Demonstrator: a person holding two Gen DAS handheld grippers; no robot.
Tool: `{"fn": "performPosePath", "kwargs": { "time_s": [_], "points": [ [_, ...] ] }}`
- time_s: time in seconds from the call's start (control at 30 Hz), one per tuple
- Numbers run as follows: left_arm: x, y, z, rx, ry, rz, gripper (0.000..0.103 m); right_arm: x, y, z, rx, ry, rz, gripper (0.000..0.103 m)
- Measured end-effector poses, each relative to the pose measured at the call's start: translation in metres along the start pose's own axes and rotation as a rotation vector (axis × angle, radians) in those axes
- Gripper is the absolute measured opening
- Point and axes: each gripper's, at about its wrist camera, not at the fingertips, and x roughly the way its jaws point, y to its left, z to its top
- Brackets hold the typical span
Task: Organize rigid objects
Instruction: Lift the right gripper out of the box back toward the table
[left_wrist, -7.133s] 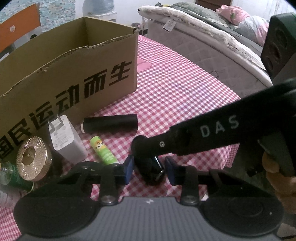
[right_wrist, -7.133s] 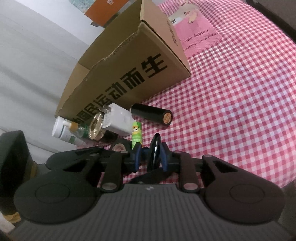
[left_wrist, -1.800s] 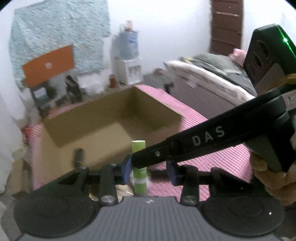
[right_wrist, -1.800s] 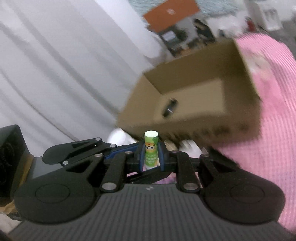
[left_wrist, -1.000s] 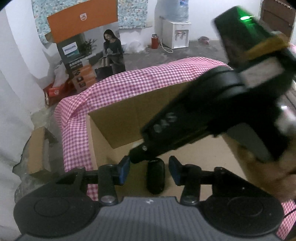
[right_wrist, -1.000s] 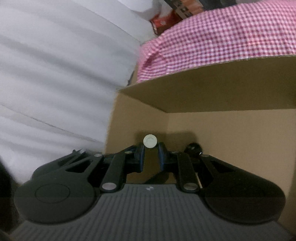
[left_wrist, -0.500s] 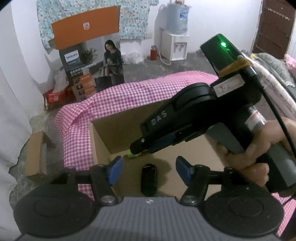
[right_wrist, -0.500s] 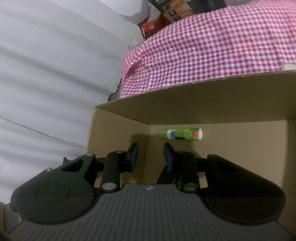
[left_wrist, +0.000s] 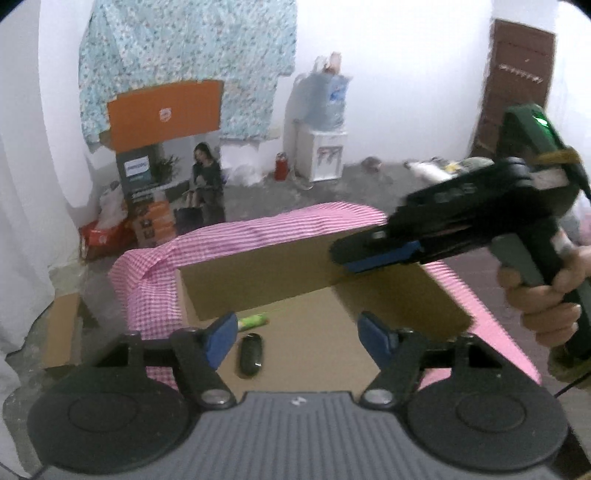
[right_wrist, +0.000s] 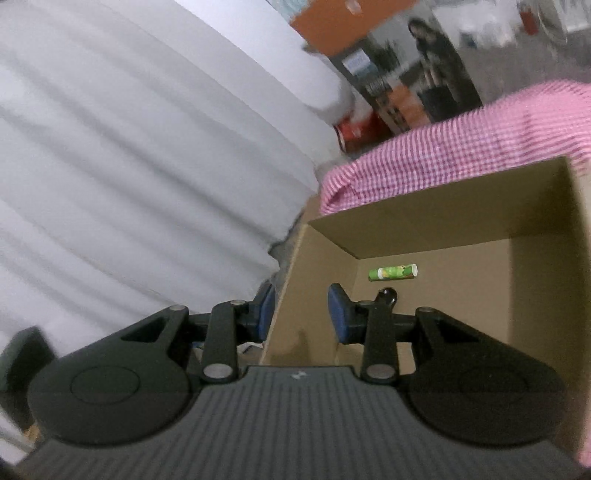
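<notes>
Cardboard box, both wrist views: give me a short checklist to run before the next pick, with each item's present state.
1. Green tube lies on the floor of the cardboard box, near its back wall: ok.
2. Black oval item lies inside the box, just in front of the tube and apart from it: ok.
3. Left tool carries nothing; its jaws are opening with nothing between them: ok.
4. Right tool carries nothing; only the box's side edge shows between its pads: ok.
5. Both tools are above the box rim: ok.
6. Items left on the table to sort: cannot tell, none in view.
</notes>
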Motion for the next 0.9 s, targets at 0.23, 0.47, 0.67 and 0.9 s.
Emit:
{"fn": "performPosePath", "kwargs": {
  "time_s": [0.23, 0.47, 0.67, 0.9],
  "points": [
    [-0.016, -0.050, -0.048, 0.023, 0.004, -0.092, 0.083, -0.100, -0.002, -0.083, -0.064, -0.069, -0.035, 0.032],
    [0.023, -0.097, -0.094, 0.041, 0.093, -0.204, 0.080, -0.095, -0.055, -0.155, -0.047, 0.032, -0.190, 0.032],
    [0.066, -0.123, -0.116, 0.087, 0.172, -0.207, 0.059, -0.052, -0.080, -0.160, -0.095, 0.105, -0.289, 0.031],
    [0.094, -0.128, -0.125, 0.089, 0.230, -0.202, 0.047, -0.013, -0.095, -0.147, -0.147, 0.183, -0.334, 0.029]
  ]
}}
